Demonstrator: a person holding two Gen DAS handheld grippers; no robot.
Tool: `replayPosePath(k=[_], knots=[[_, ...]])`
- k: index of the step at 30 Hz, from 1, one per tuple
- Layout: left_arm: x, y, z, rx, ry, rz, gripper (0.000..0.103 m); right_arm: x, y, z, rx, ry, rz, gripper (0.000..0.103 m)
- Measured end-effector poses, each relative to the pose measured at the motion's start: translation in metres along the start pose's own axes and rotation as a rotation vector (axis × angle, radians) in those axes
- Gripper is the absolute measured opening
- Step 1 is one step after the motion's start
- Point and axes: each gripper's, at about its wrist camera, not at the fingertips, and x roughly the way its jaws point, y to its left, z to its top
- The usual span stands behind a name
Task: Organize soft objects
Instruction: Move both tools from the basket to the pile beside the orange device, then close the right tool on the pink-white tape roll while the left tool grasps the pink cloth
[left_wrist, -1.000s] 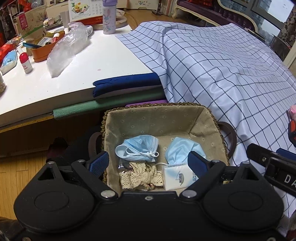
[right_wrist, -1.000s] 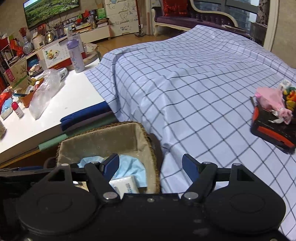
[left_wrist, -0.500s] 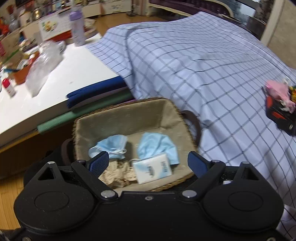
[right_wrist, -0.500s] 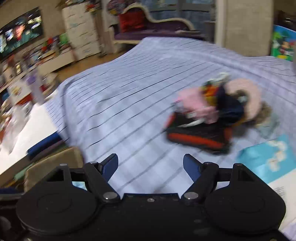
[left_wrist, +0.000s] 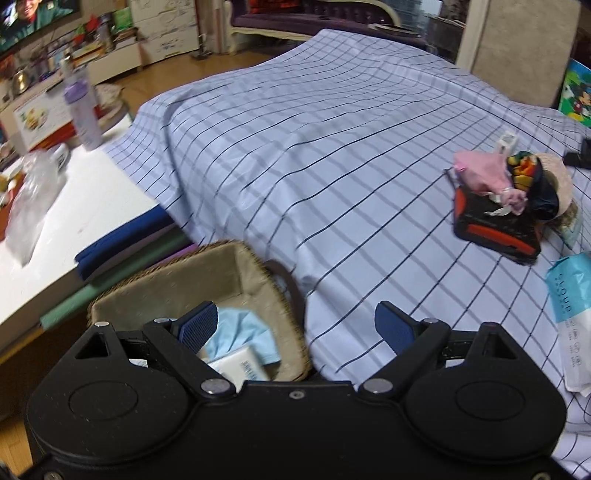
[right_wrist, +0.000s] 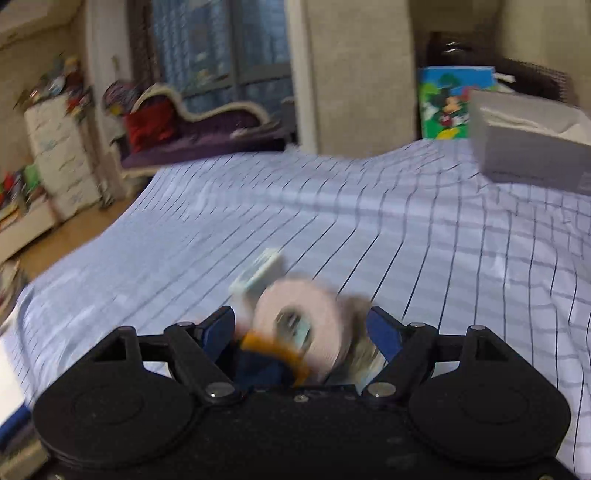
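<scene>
In the left wrist view a wicker basket (left_wrist: 258, 273) with a beige liner sits at the bed's edge and holds blue face masks (left_wrist: 243, 328) and a white tissue pack (left_wrist: 242, 367). My left gripper (left_wrist: 295, 326) is open and empty over the basket's right rim. A pile of soft things (left_wrist: 517, 184), pink cloth, a colourful piece and a beige roll, lies on a black-and-orange pouch (left_wrist: 495, 227) on the checked bedsheet. In the blurred right wrist view my right gripper (right_wrist: 301, 332) is open, with the beige roll (right_wrist: 306, 317) of that pile between its fingers.
A white table (left_wrist: 74, 206) with a plastic bag, a purple bottle (left_wrist: 83, 110) and clutter stands to the left. Folded blue and green cloths (left_wrist: 125, 240) lie at its edge. A light-blue tissue pack (left_wrist: 569, 295) lies right. A grey box (right_wrist: 528, 144) sits on the bed.
Both grippers have swung right, away from the basket. The right gripper has closed in on the pile of soft things, which now sits between its fingers.
</scene>
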Motion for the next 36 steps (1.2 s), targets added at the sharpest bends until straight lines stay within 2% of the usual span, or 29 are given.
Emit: replayPosePath(k=[4,8,11,13,19,25,29,33,35,36], knots=[[0.002,-0.015,0.011,0.035,-0.018,-0.003,0.089,0.023,-0.014,0.016,0.032,-0.044,-0.050,0.080],[0.007,-0.031,0.023,0.058,-0.027,-0.026,0.089,0.039,-0.033,0.020,0.090,-0.036,-0.053,0.080],[0.013,-0.048,0.032,0.076,-0.037,-0.053,0.089,0.047,-0.051,0.013,0.153,0.006,-0.026,0.080],[0.018,-0.062,0.039,0.089,-0.045,-0.070,0.089,0.054,-0.055,0.009,0.155,0.020,-0.044,0.081],[0.031,-0.101,0.054,0.128,-0.061,-0.118,0.090,0.063,-0.064,-0.002,0.211,0.002,-0.018,0.087],[0.037,-0.136,0.063,0.207,-0.095,-0.139,0.090,0.070,-0.070,-0.006,0.248,-0.006,-0.005,0.087],[0.037,-0.154,0.068,0.270,-0.123,-0.160,0.093,0.065,-0.068,-0.004,0.218,-0.026,0.015,0.086],[0.040,-0.162,0.071,0.288,-0.127,-0.155,0.095,0.061,-0.056,-0.003,0.115,-0.019,0.066,0.083],[0.042,-0.164,0.071,0.295,-0.128,-0.154,0.095,0.066,-0.046,-0.003,0.040,0.018,0.053,0.079],[0.043,-0.165,0.070,0.300,-0.126,-0.153,0.095,0.069,-0.043,-0.004,0.015,0.037,0.049,0.071]])
